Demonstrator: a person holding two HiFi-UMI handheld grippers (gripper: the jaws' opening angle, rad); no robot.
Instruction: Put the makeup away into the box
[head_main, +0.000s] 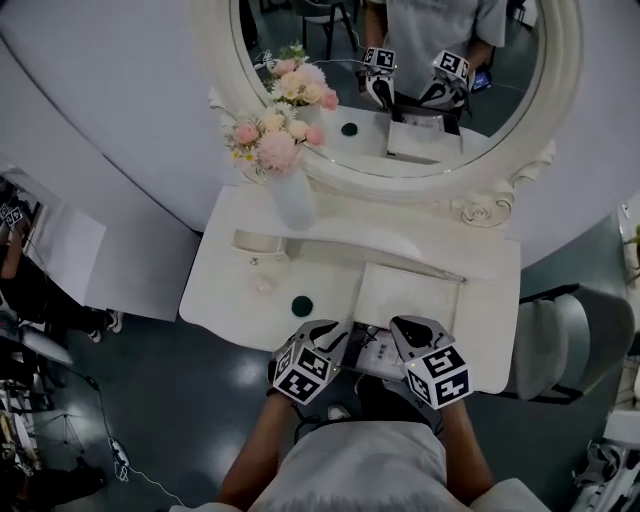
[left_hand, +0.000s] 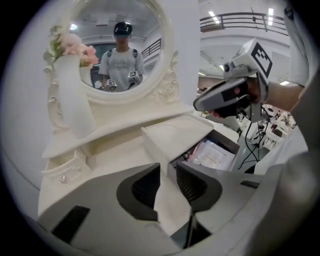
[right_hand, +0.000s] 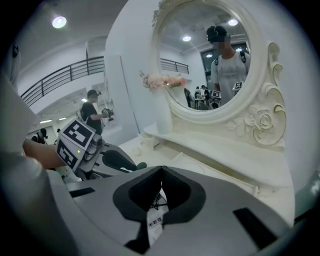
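left gripper (left_hand: 168, 168) matte grey, ribbed pads (left_hand: 194, 184), glossy cream dresser (left_hand: 112, 150)

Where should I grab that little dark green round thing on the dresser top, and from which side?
Pinch the green disc across its round rim, coming straight down from above. It lies flat and low on the dresser top, so a level approach would probably push it.

white table (head_main: 230, 290) against pale wall. oval mirror (head_main: 400, 90) in carved cream frame, rose ornament (head_main: 482, 210) at frame's lower right. white vase (head_main: 292, 195) upright at table's back left, holding pink flowers (head_main: 272, 140). small drawer (head_main: 258, 242) just beside vase. grey chair (head_main: 575, 340) right of table.
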